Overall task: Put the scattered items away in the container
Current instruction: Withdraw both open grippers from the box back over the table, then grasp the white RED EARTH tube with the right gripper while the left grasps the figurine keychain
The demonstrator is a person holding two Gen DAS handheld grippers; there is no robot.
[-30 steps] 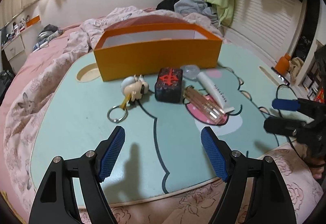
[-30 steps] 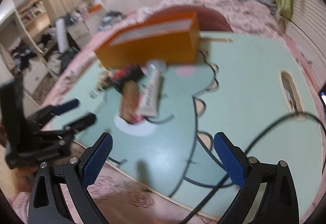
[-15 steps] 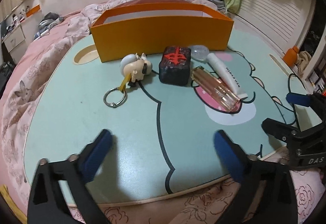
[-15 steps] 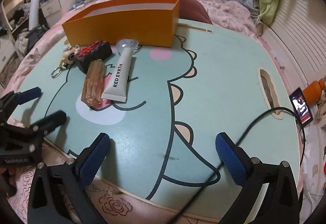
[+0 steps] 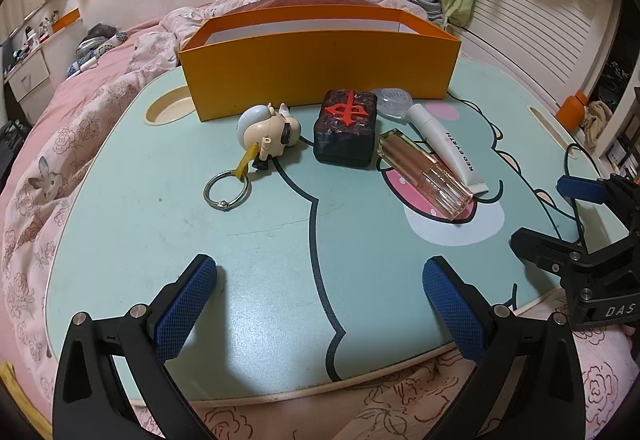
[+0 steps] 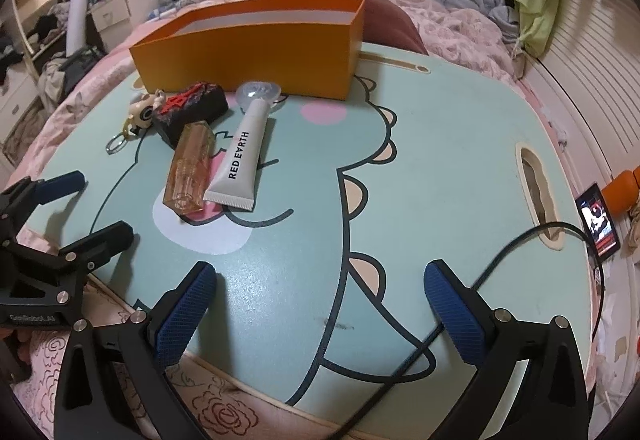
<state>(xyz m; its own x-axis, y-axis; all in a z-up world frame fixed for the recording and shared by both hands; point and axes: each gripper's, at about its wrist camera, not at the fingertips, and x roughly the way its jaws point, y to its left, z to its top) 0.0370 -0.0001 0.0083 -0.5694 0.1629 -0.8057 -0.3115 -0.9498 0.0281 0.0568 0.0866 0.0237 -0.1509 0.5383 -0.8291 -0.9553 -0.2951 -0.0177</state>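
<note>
Orange box (image 5: 320,67) and scattered items beyond left gripper (image 5: 320,282), jaws spread wide, empty

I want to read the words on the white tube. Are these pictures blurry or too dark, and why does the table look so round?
Left wrist view: sharp and evenly lit, the white tube print legible, soft shadows under the left gripper. Right wrist view: also sharp, the tube's lettering bigger and clearer, the phone screen glowing. Both views: the fisheye lens bends the table edges round, with dark corners.
</note>
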